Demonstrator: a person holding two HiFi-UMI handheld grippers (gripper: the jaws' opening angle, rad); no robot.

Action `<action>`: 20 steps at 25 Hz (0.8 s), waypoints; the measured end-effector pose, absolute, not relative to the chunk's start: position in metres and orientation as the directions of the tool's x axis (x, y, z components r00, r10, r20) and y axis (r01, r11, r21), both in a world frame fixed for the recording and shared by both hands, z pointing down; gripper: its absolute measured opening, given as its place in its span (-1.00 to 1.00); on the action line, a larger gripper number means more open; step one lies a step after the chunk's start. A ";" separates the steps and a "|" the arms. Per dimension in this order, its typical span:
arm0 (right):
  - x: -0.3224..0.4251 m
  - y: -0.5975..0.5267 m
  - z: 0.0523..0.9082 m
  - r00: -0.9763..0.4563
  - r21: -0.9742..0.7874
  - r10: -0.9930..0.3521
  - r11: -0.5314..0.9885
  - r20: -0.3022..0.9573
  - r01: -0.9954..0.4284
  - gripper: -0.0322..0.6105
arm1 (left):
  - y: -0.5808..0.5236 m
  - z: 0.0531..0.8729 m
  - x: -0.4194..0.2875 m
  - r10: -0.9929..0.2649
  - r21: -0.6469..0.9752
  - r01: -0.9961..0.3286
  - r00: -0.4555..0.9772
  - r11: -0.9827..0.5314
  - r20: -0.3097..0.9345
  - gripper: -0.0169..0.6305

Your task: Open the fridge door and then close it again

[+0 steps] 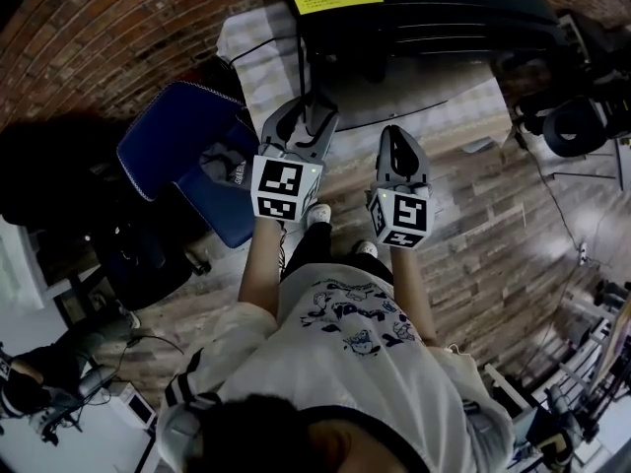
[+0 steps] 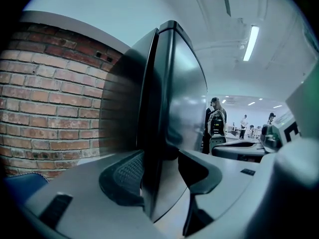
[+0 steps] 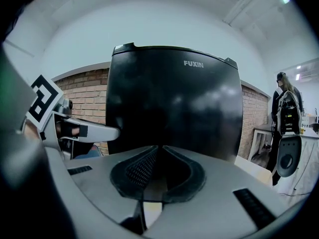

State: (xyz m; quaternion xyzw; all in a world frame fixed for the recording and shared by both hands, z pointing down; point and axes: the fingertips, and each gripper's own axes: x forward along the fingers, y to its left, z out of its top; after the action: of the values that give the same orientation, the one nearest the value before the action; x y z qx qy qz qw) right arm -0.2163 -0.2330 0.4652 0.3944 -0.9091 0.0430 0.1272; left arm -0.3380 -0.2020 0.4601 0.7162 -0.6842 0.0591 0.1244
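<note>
Fridge (image 1: 424, 28), black and branded FUXIN, stands against the brick wall (image 2: 50, 98), straight ahead of the person on the wooden floor (image 1: 493, 235). Left gripper (image 2: 164, 171) is spread wide, with the left edge of the fridge door (image 2: 184, 98) between its jaws; no firm clamp shows. Right gripper (image 3: 158, 156) is clenched on nothing, just beside the left one and facing the door's front.
</note>
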 end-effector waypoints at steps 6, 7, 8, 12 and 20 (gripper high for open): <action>-0.209 -0.230 0.462 -0.671 0.019 -0.695 0.699 0.258 -0.715 -0.77 | -0.200 0.459 -0.335 -0.970 0.092 -0.996 0.031 -0.009 0.243 -0.27; -0.207 -0.228 0.462 -0.674 0.019 -0.693 0.701 0.258 -0.713 -0.77 | -0.200 0.459 -0.335 -0.969 0.091 -0.996 0.025 -0.002 0.245 -0.27; -0.204 -0.227 0.462 -0.675 0.018 -0.691 0.702 0.258 -0.712 -0.77 | -0.200 0.459 -0.334 -0.969 0.090 -0.996 0.018 0.004 0.247 -0.27; -0.194 -0.221 0.459 -0.683 0.014 -0.686 0.708 0.252 -0.706 -0.77 | -0.195 0.457 -0.330 -0.966 0.087 -0.996 0.003 0.020 0.259 -0.27; -0.162 -0.214 0.453 -0.687 -0.018 -0.690 0.702 0.229 -0.712 -0.77 | -0.159 0.458 -0.284 -0.972 0.094 -0.994 -0.030 0.053 0.234 -0.31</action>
State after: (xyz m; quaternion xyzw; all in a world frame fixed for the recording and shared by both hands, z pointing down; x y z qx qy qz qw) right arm -0.1624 -0.2144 0.4527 0.3823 -0.9168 0.0529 0.1027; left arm -0.2845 -0.1586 0.4584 0.6865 -0.7159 0.0474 0.1181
